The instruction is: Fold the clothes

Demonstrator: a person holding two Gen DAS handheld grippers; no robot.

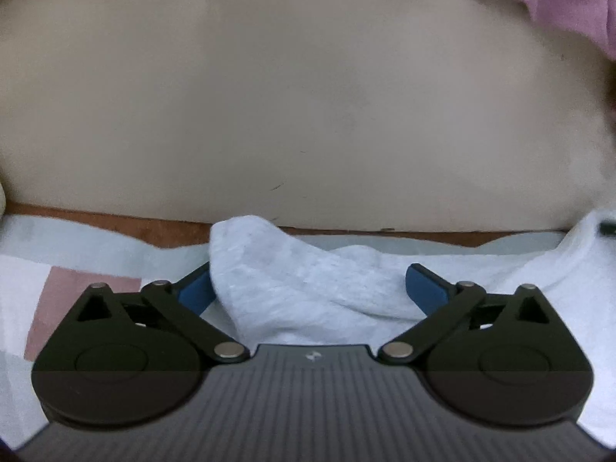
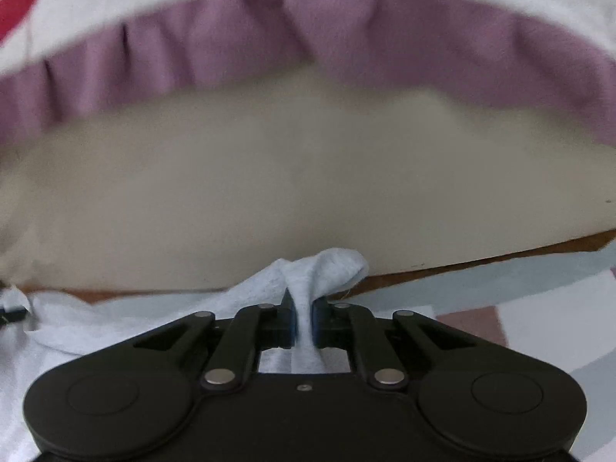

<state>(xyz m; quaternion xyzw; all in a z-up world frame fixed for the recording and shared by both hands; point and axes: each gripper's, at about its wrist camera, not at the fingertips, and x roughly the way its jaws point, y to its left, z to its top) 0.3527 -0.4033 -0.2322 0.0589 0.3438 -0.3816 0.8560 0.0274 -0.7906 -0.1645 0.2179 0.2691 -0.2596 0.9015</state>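
Our right gripper (image 2: pixel 304 321): jaws pinched on a fold of the pale blue knit garment (image 2: pixel 308 277). Our left gripper (image 1: pixel 310 288): jaws spread wide, garment (image 1: pixel 292 288) bunched between, ungripped. Beyond the fingers: patchwork bedsheet (image 1: pixel 57 254), brown edge, beige wall (image 1: pixel 308 96), purple pleated fabric (image 2: pixel 346 38) overhead.

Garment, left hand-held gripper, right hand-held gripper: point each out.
garment (image 1: pixel 292 288): left wrist view, on the bunched light-blue fold between the open fingers.
left hand-held gripper (image 1: pixel 310 288): left wrist view, midway between the blue fingertips.
right hand-held gripper (image 2: pixel 304 317): right wrist view, midway between the fingertips pinching the cloth.
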